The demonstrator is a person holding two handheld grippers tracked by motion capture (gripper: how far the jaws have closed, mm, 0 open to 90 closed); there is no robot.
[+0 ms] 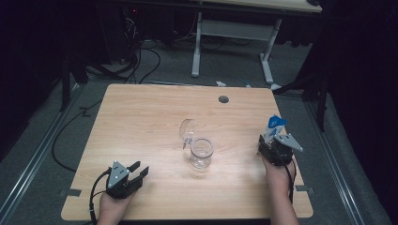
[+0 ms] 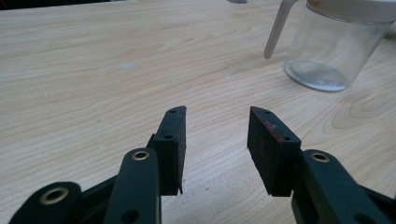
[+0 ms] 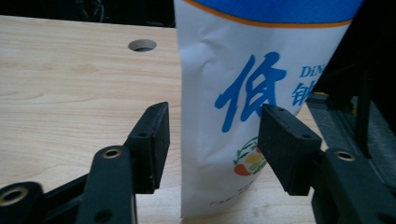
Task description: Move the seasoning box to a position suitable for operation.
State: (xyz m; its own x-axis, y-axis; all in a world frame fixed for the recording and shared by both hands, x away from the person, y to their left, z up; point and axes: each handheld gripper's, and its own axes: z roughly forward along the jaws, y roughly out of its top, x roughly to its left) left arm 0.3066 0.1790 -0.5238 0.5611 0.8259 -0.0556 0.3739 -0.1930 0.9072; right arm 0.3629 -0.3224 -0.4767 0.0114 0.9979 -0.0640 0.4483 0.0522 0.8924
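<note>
A white pouch (image 1: 276,123) with a blue top and blue lettering stands upright near the right edge of the wooden table (image 1: 141,117). My right gripper (image 1: 272,137) is around it. In the right gripper view the pouch (image 3: 224,56) sits between the jaws of the right gripper (image 3: 215,107); a gap shows on the left side, so it is open. A clear glass jar (image 1: 201,152) stands mid-table with its lid (image 1: 187,129) tipped up behind it. My left gripper (image 1: 140,168) rests at the front left, open and empty (image 2: 217,112), with the jar (image 2: 327,51) ahead to its right.
A round cable hole (image 1: 223,99) is in the table's far side. The table's right edge lies close beside the pouch. Beyond the table stand a white desk frame (image 1: 234,33) and loose cables (image 1: 141,61) on the floor.
</note>
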